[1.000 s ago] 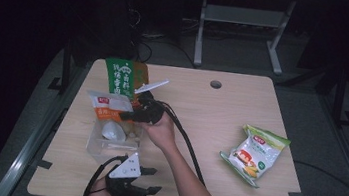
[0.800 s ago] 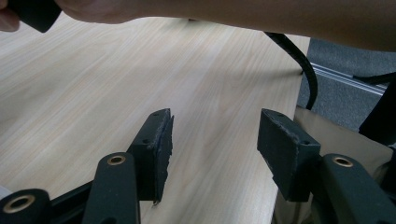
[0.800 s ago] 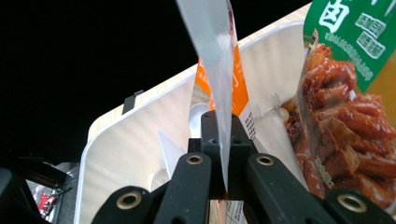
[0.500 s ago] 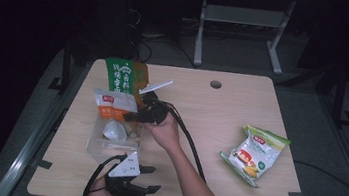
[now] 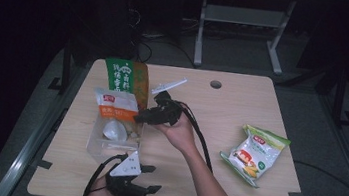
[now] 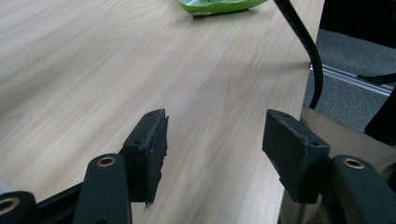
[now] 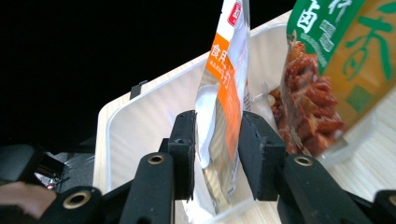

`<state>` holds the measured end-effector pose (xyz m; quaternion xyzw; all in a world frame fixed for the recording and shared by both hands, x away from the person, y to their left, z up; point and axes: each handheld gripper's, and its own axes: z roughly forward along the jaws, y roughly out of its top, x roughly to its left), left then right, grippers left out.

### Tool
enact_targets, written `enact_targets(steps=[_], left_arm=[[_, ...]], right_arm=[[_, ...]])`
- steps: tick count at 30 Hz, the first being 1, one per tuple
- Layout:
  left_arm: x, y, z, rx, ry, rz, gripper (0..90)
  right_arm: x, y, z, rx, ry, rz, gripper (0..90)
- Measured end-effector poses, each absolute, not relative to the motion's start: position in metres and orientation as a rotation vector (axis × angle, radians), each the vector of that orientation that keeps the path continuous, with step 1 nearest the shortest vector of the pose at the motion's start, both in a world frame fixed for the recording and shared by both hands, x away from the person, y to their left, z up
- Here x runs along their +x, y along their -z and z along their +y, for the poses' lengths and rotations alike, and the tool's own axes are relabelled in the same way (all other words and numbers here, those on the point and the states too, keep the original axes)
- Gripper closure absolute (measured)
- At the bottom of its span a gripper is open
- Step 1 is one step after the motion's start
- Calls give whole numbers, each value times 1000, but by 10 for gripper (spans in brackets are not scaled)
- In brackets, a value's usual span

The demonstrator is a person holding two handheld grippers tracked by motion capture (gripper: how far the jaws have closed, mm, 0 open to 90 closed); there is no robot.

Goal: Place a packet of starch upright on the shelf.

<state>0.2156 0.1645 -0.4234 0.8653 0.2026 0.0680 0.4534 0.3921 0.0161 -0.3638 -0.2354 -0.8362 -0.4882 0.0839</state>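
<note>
A green-and-white snack bag [image 5: 255, 154] lies well apart on my right of the table [image 5: 241, 111]. In the clear plastic bin [image 5: 101, 142] a tall green-and-orange bag [image 5: 127, 76] stands behind the orange-and-white pouch [image 7: 226, 100], which my right gripper [image 7: 215, 140] pinches upright; left gripper [image 6: 212, 140] wide, holding nothing

The surface [image 5: 220, 119] is light wood with a small round hole [image 5: 215, 84] near its far edge. A clear plastic tub [image 5: 101, 142] sits on the left side. A green and white snack bag [image 5: 256, 148] lies flat on the right side, well apart from the tub.
</note>
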Motion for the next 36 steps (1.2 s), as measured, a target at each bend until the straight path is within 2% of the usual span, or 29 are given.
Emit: enact_targets(steps=[15,25,36], left_arm=[[216,425,163,2151,-168,501,395],[215,426,161,2145,-170,500,395],[216,427,160,2164,-164,474,393]], right_arm=[[376,358,-33,-745,1464,-2489,617],[364,366,-88,-851,1504,-2453,592],[349,378,-129,-943,1478,-2467,545]])
